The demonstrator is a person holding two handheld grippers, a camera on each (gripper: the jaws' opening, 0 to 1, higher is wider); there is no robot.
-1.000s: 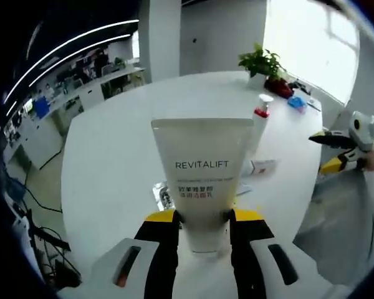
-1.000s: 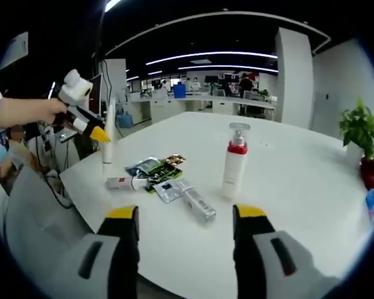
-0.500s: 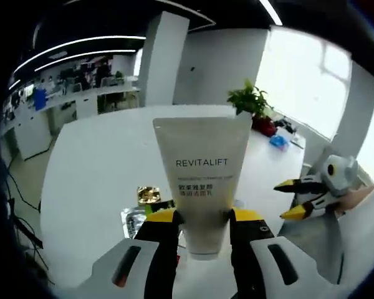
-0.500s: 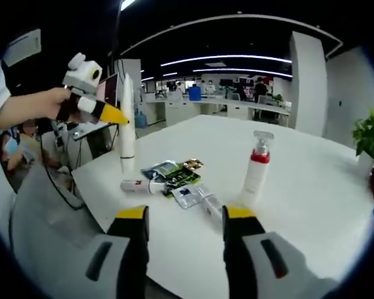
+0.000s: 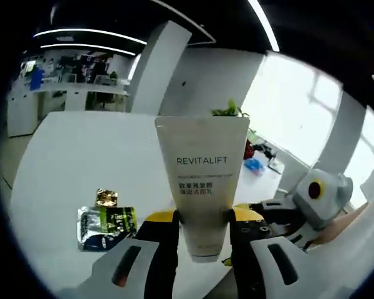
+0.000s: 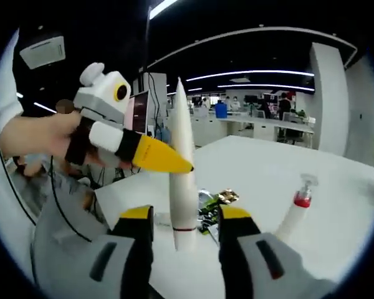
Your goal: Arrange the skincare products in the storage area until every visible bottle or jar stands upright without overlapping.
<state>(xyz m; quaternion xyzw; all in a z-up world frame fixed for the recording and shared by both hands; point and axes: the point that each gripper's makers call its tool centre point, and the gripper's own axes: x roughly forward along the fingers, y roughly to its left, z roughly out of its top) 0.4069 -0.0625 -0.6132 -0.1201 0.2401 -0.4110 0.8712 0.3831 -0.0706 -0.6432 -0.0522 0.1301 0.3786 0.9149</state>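
In the left gripper view, the left hand-held gripper point(image 5: 202, 218) is clamped on a white tube point(image 5: 202, 174) printed REVITALIFT, its cap end down between the yellow-tipped jaws and its flat crimped end up. Beyond it, sachets point(image 5: 106, 219) lie flat on the white bench point(image 5: 68, 156), left of the tube. The right hand-held gripper point(image 5: 280, 215) reaches in from the right, close beside the tube.

In the right gripper view, the right hand-held gripper point(image 6: 182, 215) has its jaws apart on either side of the tube point(image 6: 184, 180), seen edge-on; whether they touch it I cannot tell. A pump bottle with a red collar point(image 6: 293, 215) stands upright on the bench, far right.
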